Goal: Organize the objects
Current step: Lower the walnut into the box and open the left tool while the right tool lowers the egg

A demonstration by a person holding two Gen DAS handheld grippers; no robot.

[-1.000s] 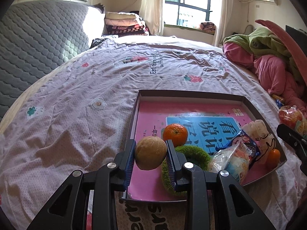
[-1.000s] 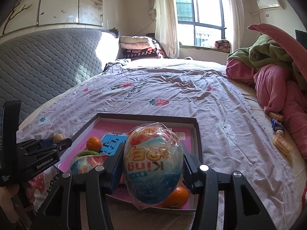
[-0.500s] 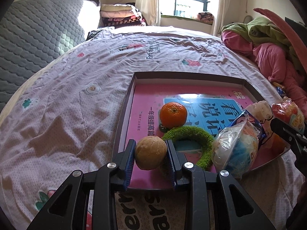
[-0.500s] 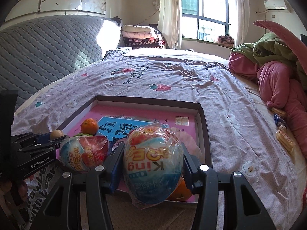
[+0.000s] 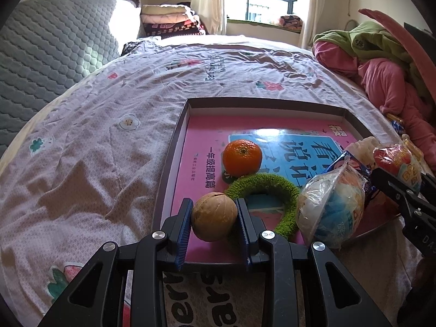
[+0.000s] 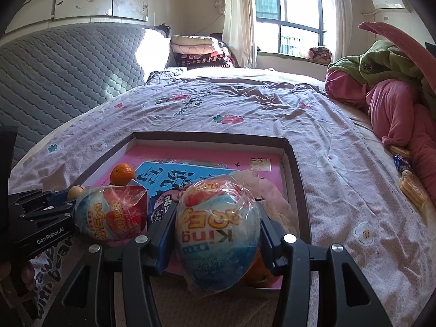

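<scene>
A bed [image 5: 114, 125] under a pale lilac cover printed with flowers and strawberries carries a shallow dark-rimmed tray [image 5: 174, 147], whose floor is a pink sheet with a blue panel of large Chinese characters and a smaller line of black characters down its left side. Both tools point forward and downward over the tray's near edge. The left tool [image 5: 214, 219] hangs above the near left corner, its blue ribbed pads pressed on either side of a round tan walnut [image 5: 214, 216]; in the right wrist view its black body reads "GenRobot.AI". The right tool [image 6: 216, 234] sits near the tray's near right corner, its pads clamped on a large plastic-wrapped toy egg [image 6: 216, 234], red on top and blue below, printed upside down with "King" and some orange lettering I cannot make out. A second wrapped egg [image 5: 331, 207] of the same kind lies in the tray between the two tools, just beside a fuzzy green ring [image 5: 263, 201]. A mandarin [image 5: 242, 158] rests on the blue panel, touching the ring's far side. Another orange fruit [image 6: 257, 272] shows partly behind the held egg. A few small wrapped snacks [image 6: 411, 190] lie on the cover to the right, by a heap of pink and green bedding [image 6: 392, 87]
</scene>
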